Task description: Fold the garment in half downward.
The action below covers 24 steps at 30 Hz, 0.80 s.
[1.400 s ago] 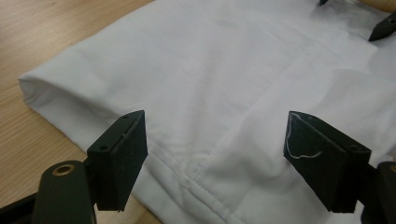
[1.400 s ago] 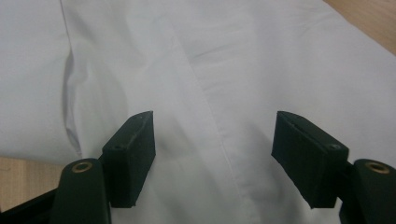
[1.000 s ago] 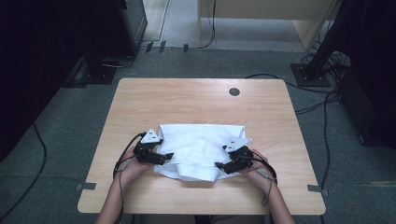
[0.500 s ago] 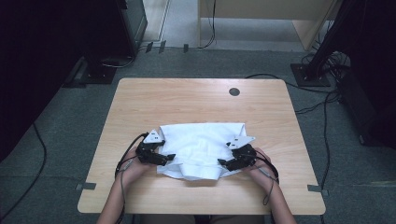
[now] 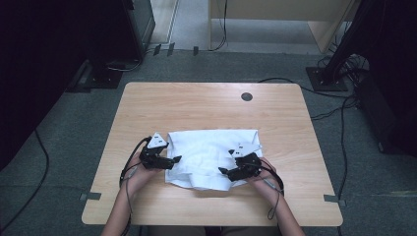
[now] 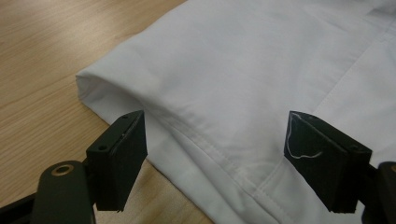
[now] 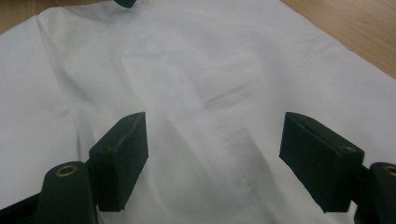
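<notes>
Facing each other across one folded white cloth (image 5: 209, 157), two grippers are held low over the near half of one wooden table (image 5: 206, 108). The left gripper (image 5: 172, 160) is spread wide over the cloth's left edge, nothing pinched between its jaws. The right gripper (image 5: 223, 171) is likewise spread, above the cloth's right part, nothing gripped. One round dark cap (image 5: 247, 97) is set in the tabletop's far side. No writing or label can be read anywhere.

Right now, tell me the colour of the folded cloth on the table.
Plain white, no pattern; the cloth shows best in the left gripper view.
</notes>
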{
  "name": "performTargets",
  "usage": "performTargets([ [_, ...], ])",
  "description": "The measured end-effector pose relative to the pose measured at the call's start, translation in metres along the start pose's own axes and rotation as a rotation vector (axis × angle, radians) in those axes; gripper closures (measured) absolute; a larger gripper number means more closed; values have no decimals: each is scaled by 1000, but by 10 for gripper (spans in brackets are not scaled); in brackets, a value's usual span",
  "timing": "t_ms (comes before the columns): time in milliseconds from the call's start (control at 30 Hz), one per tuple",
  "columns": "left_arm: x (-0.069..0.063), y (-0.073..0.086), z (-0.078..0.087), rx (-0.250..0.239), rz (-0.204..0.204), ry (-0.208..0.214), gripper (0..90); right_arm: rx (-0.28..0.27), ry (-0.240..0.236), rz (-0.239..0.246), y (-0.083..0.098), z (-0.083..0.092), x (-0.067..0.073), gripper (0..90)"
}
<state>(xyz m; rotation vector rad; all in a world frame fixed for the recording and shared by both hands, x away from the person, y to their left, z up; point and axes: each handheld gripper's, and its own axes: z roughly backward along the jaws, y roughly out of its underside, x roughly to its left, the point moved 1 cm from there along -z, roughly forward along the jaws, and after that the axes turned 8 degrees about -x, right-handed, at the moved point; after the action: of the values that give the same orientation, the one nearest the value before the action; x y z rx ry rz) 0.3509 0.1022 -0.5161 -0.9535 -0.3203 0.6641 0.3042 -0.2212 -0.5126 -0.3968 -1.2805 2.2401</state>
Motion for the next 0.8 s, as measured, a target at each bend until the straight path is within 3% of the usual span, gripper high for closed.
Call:
performTargets([
  [400, 2, 3, -7, 30, 12, 6, 212, 42, -6, 3, 9, -18, 9, 238],
  [800, 0, 5, -11, 34, 4, 12, 212, 63, -39, 33, 11, -17, 6, 264],
])
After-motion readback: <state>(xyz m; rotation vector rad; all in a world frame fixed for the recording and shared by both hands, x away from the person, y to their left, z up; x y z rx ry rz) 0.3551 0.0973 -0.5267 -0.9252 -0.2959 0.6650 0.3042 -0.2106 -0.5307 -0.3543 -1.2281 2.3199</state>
